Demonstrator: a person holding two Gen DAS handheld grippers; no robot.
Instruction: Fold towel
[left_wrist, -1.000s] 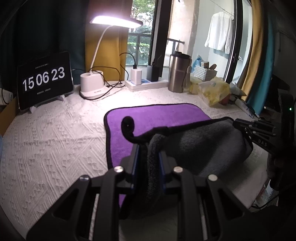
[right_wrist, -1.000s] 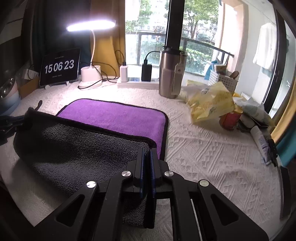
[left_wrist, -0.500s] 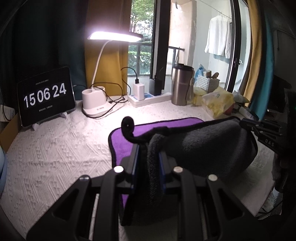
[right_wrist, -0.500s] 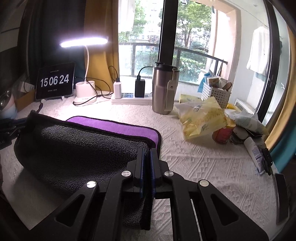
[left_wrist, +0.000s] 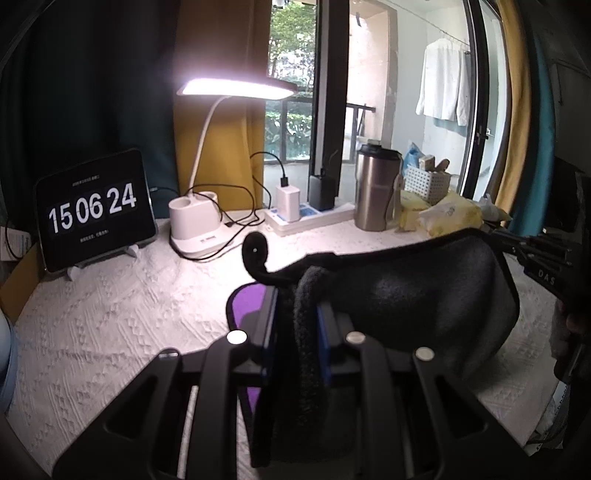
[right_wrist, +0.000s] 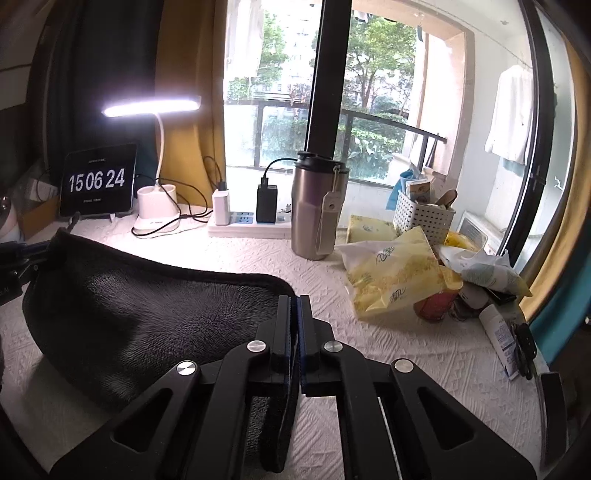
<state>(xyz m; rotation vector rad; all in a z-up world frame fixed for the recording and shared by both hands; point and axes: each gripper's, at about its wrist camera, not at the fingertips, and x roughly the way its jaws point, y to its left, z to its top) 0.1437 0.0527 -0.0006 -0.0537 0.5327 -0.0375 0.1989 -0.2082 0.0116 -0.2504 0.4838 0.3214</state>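
Note:
The towel (left_wrist: 413, 295) is purple on one face and dark grey on the other, with a black hem. Its near edge is lifted and carried over the rest, so the grey side (right_wrist: 155, 310) faces me and only a sliver of purple (left_wrist: 247, 299) shows. My left gripper (left_wrist: 295, 295) is shut on the towel's left corner; a black hem loop (left_wrist: 255, 251) curls above it. My right gripper (right_wrist: 294, 301) is shut on the right corner. Each gripper shows at the far end of the towel in the other's view.
On the white textured tablecloth (left_wrist: 110, 314) at the back stand a clock tablet (left_wrist: 92, 210), a lit desk lamp (left_wrist: 195, 229), a power strip with chargers (right_wrist: 247, 221) and a steel tumbler (right_wrist: 317, 210). Yellow bags (right_wrist: 395, 273), a white basket (right_wrist: 421, 214) and tubes crowd the right.
Both grippers have raised the towel's near edge higher and carried it away from me over the purple face, which is now almost fully covered.

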